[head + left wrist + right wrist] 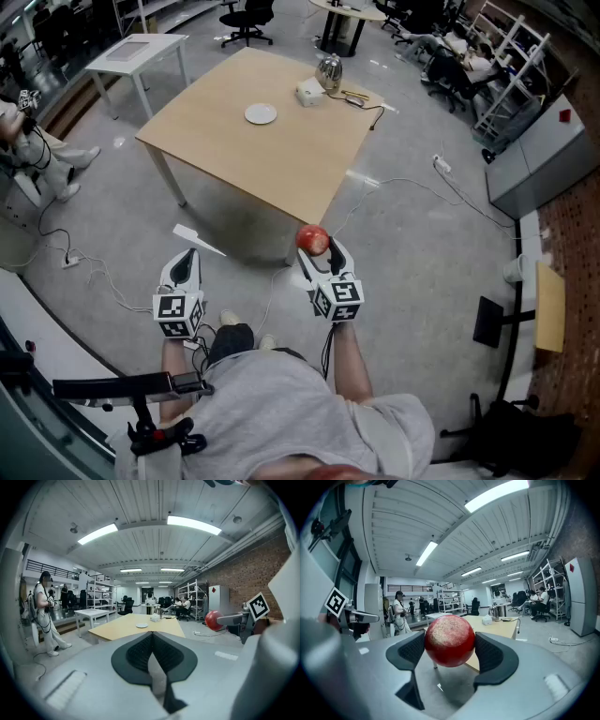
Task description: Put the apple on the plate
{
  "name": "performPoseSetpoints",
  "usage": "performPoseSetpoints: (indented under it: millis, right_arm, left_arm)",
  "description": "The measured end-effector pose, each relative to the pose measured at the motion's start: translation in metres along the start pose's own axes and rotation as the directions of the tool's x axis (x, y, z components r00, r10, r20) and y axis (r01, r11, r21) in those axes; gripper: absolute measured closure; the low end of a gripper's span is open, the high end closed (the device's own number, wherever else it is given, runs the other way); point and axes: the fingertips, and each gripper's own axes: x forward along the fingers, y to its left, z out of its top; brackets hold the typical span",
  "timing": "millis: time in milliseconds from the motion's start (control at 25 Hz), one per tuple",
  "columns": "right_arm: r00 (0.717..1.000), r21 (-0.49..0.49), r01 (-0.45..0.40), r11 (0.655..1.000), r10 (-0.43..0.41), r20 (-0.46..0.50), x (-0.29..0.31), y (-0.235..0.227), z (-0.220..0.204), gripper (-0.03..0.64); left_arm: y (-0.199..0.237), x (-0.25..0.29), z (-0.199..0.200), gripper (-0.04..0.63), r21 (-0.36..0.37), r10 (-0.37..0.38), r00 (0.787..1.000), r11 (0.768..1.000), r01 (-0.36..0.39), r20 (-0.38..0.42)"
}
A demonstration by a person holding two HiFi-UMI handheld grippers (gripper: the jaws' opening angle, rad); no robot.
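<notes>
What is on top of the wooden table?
On the table: a white plate, a white box, a metal pot and a dark cable. The plate is empty. Anything behind the pot is hidden.

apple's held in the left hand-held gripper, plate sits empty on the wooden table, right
Wrong side: the apple is held in the right hand-held gripper, as the right gripper view shows; the left hand-held gripper is shut on nothing. The plate does sit empty on the wooden table.

grey t-shirt (pixel 314 412), pale left gripper (pixel 190 255) and right gripper (pixel 319 249), black pads (pixel 139 651), square-marker cubes (pixel 178 315)
</notes>
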Motion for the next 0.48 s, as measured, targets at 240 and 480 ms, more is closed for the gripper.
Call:
performPoseSetpoints:
  millis: [240,480]
  right_arm:
    - [1.0,0.016,-0.006,1.0,0.006,0.0,-0.007,0.005,-0.006,0.275]
    - [1.0,0.01,-0.03,1.0,0.03,0.008,-0.002,0.011,-0.004,0.274]
  left_arm:
    - [-0.003,-0.007,-0.008,0.575,0.0,-0.006,1.0,1.0,0.006,-0.001]
    - [0.0,-0.005,-0.01,0.575,0.008,-0.004,1.0,1.0,0.004,-0.003]
